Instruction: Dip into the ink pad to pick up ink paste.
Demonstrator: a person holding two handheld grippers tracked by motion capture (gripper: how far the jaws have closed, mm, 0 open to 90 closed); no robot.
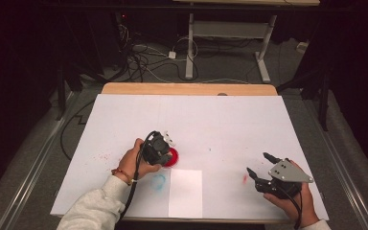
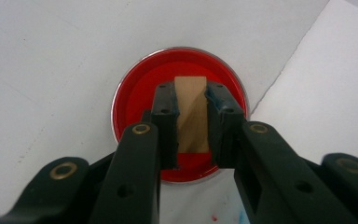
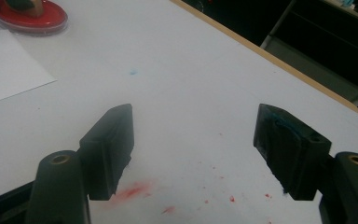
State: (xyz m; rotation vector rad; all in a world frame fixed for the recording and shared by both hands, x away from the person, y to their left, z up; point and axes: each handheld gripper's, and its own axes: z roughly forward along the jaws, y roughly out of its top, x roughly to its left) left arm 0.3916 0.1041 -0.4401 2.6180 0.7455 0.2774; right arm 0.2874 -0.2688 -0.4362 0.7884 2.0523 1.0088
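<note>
Your left gripper clamps its fingers on the tan wooden block over the round red ink pad, while your right gripper rests wide open and empty on the white paper-covered table.

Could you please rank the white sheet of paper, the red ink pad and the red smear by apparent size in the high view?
1. White sheet of paper
2. Red ink pad, partly hidden by the left hand-held gripper
3. Red smear

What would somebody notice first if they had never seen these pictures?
Probably the bright red dish on the white table, near its front left. The left tool holds a small wooden block right over it. Next, the right tool, wide open above a red smear.
</note>
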